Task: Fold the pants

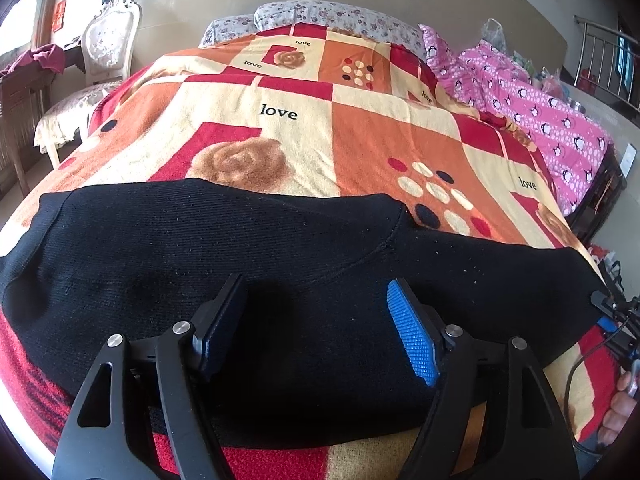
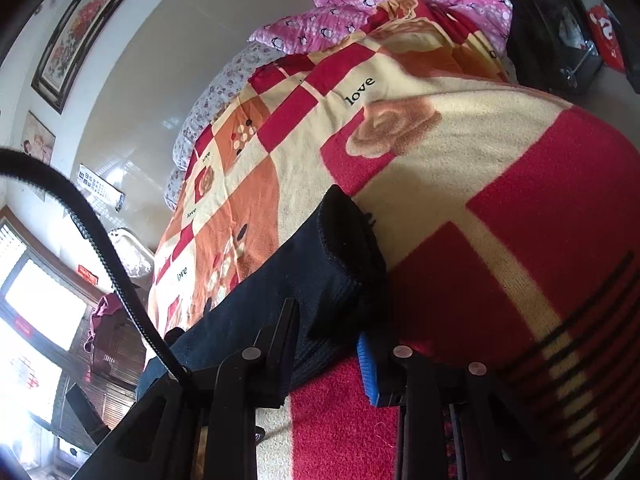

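Note:
Black knit pants [image 1: 200,248] lie flat across the near end of a bed, over a red, orange and cream "love" blanket [image 1: 304,140]. My left gripper [image 1: 316,284] hovers over the middle of the pants. Its jaws stand wide apart with nothing pinched between them. In the right wrist view the leg end of the pants [image 2: 340,248] bunches up between the fingers of my right gripper [image 2: 326,324], which is shut on that cloth at the bed's near edge. The right gripper [image 1: 604,312] also shows at the pants' right end in the left wrist view, with a person's hand [image 1: 620,412] behind it.
A pink penguin-print quilt [image 1: 540,112] is heaped along the bed's right side. Floral pillows [image 1: 320,14] sit at the headboard. A white chair [image 1: 108,40] and a table with a dark red cloth [image 1: 44,58] stand left of the bed. A black cable [image 2: 100,236] hangs across the right wrist view.

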`<control>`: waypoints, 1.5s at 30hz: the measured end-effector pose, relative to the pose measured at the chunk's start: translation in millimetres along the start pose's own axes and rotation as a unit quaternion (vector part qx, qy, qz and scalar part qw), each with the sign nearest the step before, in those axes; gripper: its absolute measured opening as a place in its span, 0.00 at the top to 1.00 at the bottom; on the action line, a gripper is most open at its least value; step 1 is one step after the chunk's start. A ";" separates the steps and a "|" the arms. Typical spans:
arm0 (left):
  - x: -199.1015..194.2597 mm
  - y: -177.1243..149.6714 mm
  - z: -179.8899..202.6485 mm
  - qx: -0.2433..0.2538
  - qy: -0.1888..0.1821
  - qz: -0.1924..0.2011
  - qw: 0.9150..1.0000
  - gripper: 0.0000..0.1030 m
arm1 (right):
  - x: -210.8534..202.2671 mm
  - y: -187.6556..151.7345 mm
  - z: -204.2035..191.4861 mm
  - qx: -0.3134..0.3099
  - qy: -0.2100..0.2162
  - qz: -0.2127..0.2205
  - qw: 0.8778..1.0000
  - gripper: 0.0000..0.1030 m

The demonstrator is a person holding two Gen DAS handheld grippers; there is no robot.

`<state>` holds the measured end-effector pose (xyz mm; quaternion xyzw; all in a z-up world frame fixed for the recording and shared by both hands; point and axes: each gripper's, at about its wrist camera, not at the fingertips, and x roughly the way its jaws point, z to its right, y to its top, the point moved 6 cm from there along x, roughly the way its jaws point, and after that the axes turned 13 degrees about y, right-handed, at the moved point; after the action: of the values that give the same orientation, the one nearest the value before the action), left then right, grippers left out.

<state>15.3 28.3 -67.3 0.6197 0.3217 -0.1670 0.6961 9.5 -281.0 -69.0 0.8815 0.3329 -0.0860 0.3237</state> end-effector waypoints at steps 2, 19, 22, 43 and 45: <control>0.3 0.1 1.2 0.003 -0.008 -0.001 1.000 0.24 | -2.3 -0.3 1.6 0.004 -0.003 0.005 1.000 0.83; -37.1 68.1 225.6 0.119 -0.273 -0.182 0.937 0.24 | 3.8 -18.4 -55.6 -0.229 -0.097 0.040 0.968 0.91; -20.4 56.9 258.6 0.167 -0.261 -0.221 0.925 0.24 | 10.9 -28.4 -69.9 -0.284 -0.112 0.037 0.952 0.91; -10.3 54.5 278.9 0.290 -0.144 -0.172 0.930 0.44 | 27.7 -57.5 -98.0 -0.393 -0.095 0.015 0.915 0.91; -10.2 55.1 278.9 0.287 -0.142 -0.169 0.932 0.55 | 27.1 -58.2 -98.9 -0.395 -0.093 0.016 0.914 0.91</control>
<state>109.7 -234.3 -12.1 0.6995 0.2581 -0.4536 0.4882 -13.5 -171.4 -32.2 0.6749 0.2935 -0.0241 0.6766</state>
